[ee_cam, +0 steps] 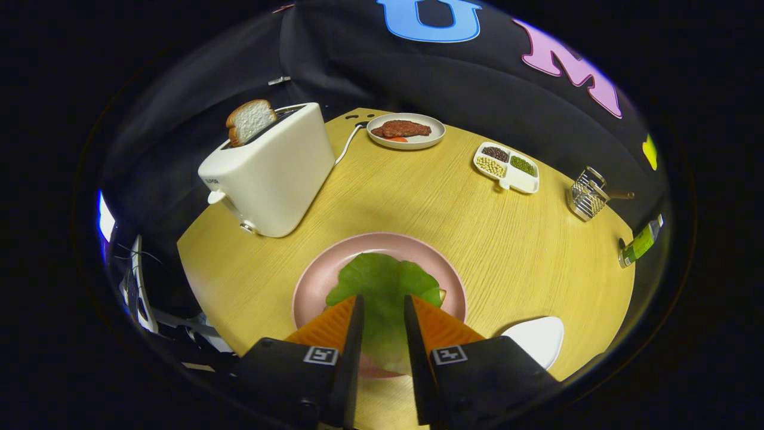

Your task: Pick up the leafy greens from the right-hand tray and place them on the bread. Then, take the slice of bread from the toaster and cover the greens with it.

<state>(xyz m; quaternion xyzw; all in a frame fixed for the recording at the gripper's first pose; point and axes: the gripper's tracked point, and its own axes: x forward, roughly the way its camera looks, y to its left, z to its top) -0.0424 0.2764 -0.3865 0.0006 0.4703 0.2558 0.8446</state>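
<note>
Toaster (271, 173) at left on the surface (418, 203), bread slice (249, 121) standing in its slot. Ahead, pink plate (382, 246) bearing the leafy greens (382, 278). Claw (382, 303) parted above the greens, gripping nothing. White tray (540, 337) at right.

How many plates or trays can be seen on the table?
4. A pink plate under the greens by the gripper, a meat plate beyond the toaster, a divided bean tray right of it, and a white tray beside the fingers, partly hidden.
</note>
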